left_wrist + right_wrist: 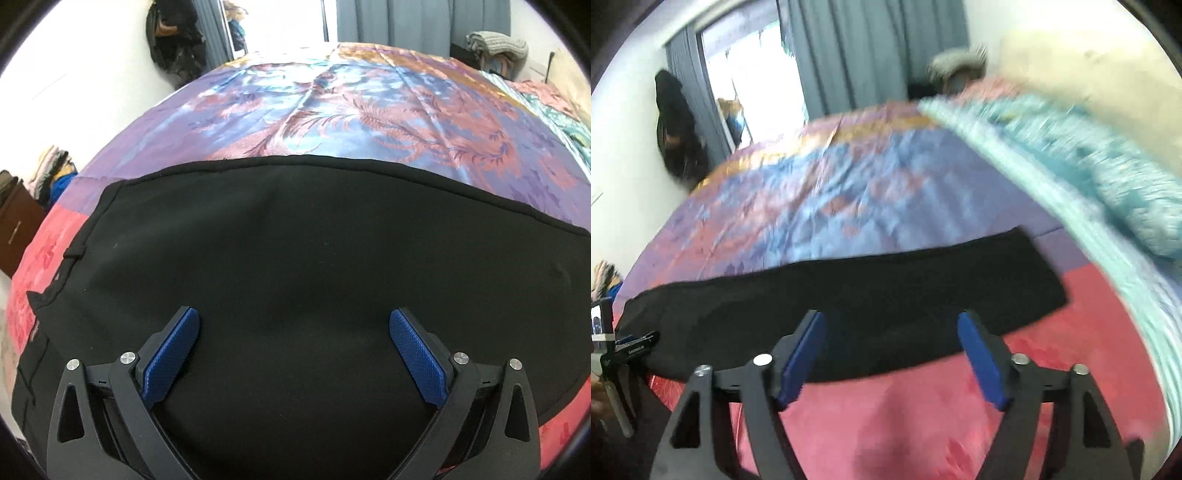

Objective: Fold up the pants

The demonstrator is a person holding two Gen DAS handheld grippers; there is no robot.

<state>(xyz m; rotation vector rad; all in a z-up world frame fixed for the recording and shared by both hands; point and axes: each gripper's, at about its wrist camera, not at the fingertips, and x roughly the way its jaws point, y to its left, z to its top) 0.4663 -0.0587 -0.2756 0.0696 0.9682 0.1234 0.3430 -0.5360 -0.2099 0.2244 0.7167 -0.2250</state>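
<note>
1. The black pants (295,258) lie flat in a long band across the bed's patterned satin bedspread (332,110), between its pink near border and its blue-purple middle.
2. The left tongs (294,325) hang over the pants, blue pads (173,354) spread wide, gripping nothing.
3. The right tongs (891,325) stand apart above the pants' near edge, empty.
4. A teal pillow (1089,166) lies on the right; grey curtains (868,48) hang behind.

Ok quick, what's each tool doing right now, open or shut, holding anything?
Left tool: open, empty, over the black pants.
Right tool: open, empty, above the pants' near edge.
</note>
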